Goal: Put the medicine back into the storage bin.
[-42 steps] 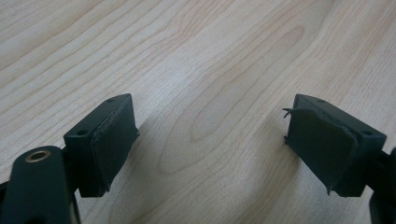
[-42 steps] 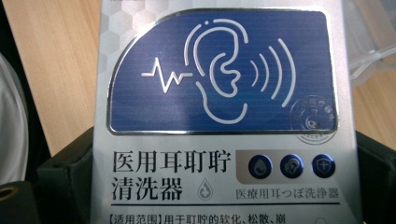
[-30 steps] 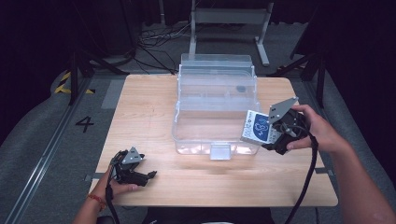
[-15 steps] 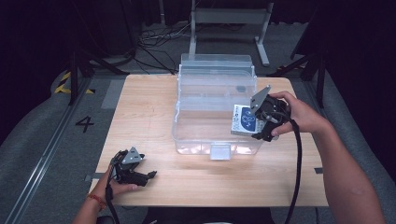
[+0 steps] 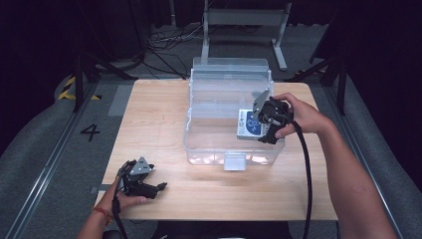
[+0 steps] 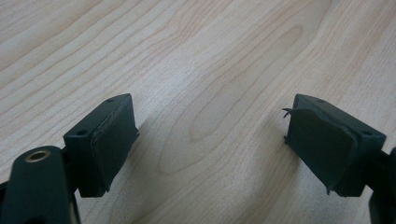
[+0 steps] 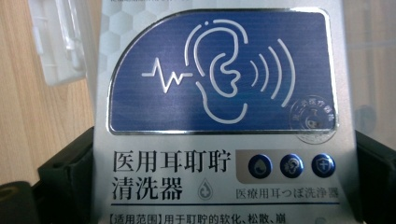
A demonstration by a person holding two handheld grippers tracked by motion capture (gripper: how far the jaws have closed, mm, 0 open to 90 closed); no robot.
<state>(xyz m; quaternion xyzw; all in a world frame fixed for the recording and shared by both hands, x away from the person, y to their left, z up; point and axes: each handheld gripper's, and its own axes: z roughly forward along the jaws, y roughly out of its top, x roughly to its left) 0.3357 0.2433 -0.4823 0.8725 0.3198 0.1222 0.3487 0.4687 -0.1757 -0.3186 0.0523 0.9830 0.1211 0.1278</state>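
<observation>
Holding a small silver and blue box [image 5: 247, 124], the right hand-held gripper [image 5: 261, 124] hangs over the right part of the clear plastic bin [image 5: 226, 94] that stands in the middle of the wooden surface [image 5: 154, 114]. Its jaws are clamped on the box from both sides, as the right gripper view makes plain: the black jaws press the box's [image 7: 215, 116] two edges, and the printed face with a white ear drawing on a blue panel and lines of Chinese characters is turned straight toward the camera. From the high view the box sits inside the bin's outline, close to its right wall; whether it has touched the bin's floor I cannot tell. The person's right hand [image 5: 298, 115] wraps the gripper from the bin's right side, with the black cable running back from it past the bin's front right corner.

The bin's lid stands open at the far side, and a latch tab juts from its near wall.

Well apart from the bin, toward the near left corner of the surface, the left hand-held gripper [image 5: 158, 187] rests low, its jaws spread apart with nothing but bare wood [image 6: 205, 70] between them.
</observation>
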